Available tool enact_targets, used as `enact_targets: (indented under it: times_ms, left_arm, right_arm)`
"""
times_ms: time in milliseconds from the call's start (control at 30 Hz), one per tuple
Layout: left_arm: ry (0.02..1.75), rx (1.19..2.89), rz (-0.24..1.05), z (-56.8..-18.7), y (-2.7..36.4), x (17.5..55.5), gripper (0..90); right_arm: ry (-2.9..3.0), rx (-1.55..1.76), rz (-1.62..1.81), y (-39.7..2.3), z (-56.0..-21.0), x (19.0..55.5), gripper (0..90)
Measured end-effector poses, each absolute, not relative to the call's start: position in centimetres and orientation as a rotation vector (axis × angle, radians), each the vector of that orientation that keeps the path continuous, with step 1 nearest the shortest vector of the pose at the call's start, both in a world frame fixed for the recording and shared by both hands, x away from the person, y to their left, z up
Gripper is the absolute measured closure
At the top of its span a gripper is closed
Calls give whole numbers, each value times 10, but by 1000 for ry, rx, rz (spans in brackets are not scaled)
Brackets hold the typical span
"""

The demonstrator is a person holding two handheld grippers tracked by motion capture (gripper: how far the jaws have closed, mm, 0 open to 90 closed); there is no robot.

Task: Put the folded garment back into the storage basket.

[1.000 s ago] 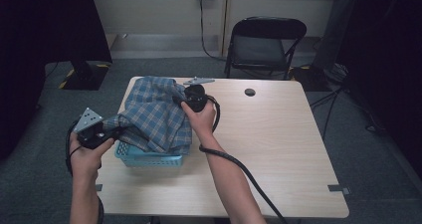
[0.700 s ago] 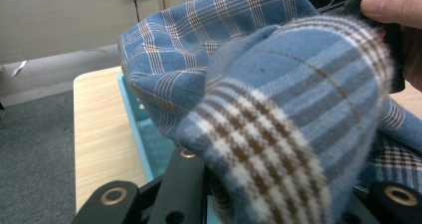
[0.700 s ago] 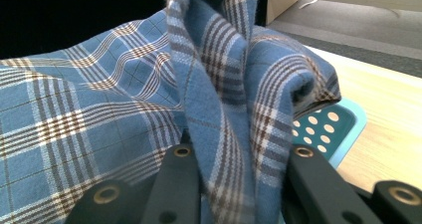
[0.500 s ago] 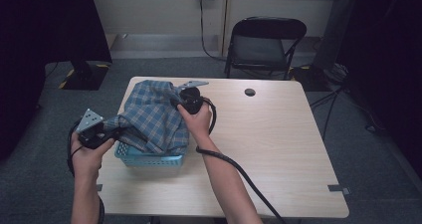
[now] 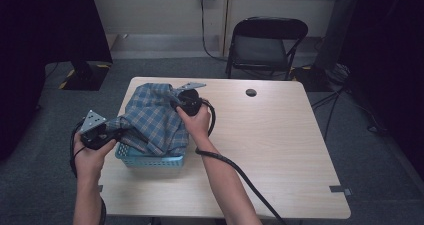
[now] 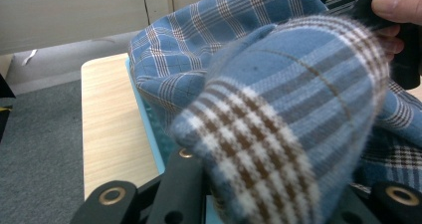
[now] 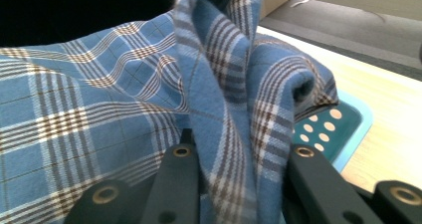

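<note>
both grippers apparently clamping plaid cloth [image 5: 150,117]

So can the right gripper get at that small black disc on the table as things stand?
Probably not yet: the right gripper is shut on the plaid cloth over the blue basket. The bare table toward the black disc looks free.

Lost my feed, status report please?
Left gripper and right gripper shut on cloth. Cloth draped over basket. Nothing in the way.

Cloth [image 5: 150,117] drapes over the basket [image 5: 150,160] at the table's [image 5: 280,160] left.
</note>
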State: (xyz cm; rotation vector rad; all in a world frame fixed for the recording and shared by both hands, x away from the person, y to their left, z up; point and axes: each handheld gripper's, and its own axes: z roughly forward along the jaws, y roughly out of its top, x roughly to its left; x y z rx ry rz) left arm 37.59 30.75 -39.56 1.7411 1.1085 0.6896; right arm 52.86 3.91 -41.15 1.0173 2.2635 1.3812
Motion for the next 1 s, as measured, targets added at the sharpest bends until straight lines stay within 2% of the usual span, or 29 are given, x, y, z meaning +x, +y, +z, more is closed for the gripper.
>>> enact_targets:
  times_ms: [1000]
  left_arm:
    - [1163,1827,679,-411,308,382,744]
  right_arm:
    - [2302,982,1261,50,-422,531,729]
